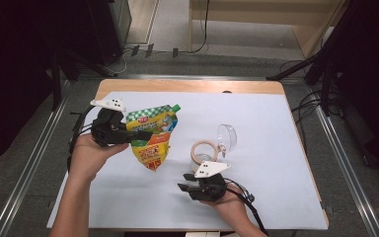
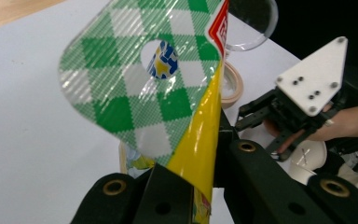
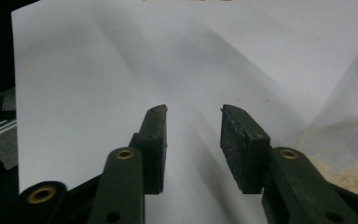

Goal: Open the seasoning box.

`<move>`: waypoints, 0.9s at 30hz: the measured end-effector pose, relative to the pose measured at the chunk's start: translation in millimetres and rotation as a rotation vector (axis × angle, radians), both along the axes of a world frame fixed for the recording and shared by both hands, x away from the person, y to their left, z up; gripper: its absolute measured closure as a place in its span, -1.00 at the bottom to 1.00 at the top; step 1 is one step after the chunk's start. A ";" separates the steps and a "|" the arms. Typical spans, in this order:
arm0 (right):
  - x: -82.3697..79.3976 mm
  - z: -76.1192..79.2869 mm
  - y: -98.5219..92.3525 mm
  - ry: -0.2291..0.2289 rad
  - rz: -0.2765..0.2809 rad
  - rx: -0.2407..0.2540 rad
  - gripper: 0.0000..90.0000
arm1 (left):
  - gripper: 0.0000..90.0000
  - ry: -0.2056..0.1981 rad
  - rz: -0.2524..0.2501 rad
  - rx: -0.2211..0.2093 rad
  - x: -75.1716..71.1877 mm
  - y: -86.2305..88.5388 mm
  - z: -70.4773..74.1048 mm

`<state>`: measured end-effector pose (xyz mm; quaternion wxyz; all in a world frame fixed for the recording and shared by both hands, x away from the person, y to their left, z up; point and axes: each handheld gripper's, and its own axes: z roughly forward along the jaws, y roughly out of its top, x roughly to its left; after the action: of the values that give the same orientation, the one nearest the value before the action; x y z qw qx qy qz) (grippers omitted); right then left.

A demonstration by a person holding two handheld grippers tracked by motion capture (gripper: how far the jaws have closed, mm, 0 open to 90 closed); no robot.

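Green-checked and yellow, the sauce pouch (image 1: 154, 136) hangs above the white counter (image 1: 266, 148), clamped near its edge by the left hand-held gripper (image 1: 140, 136), probably so its spouted top stays clear and reachable. The right hand-held gripper (image 1: 183, 181) sits low near the tape roll (image 1: 203, 150) and clear cup (image 1: 227, 136), jaws apart with nothing between them, seemingly free to assist.
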<state>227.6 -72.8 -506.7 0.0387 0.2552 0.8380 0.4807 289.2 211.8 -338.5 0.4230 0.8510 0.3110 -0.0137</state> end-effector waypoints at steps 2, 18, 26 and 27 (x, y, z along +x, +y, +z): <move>1.9 -0.8 2.5 0.003 -0.012 0.001 0.39 | 1.00 0.001 -0.015 0.003 -3.6 -2.6 2.3; 8.6 -6.0 16.0 -0.019 -0.085 0.002 0.72 | 1.00 0.056 -0.147 0.034 -21.0 -28.7 9.9; 7.4 -5.9 20.3 -0.064 -0.089 0.015 0.61 | 1.00 0.117 -0.221 0.001 -27.4 -44.4 11.3; 6.5 -5.1 20.5 -0.089 -0.077 0.019 0.60 | 1.00 0.126 -0.228 -0.008 -26.6 -46.1 9.8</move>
<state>234.1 -52.3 -511.8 0.0917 0.2660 0.8204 0.4978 262.5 165.7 -328.7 0.4019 0.8765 0.2382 -0.1162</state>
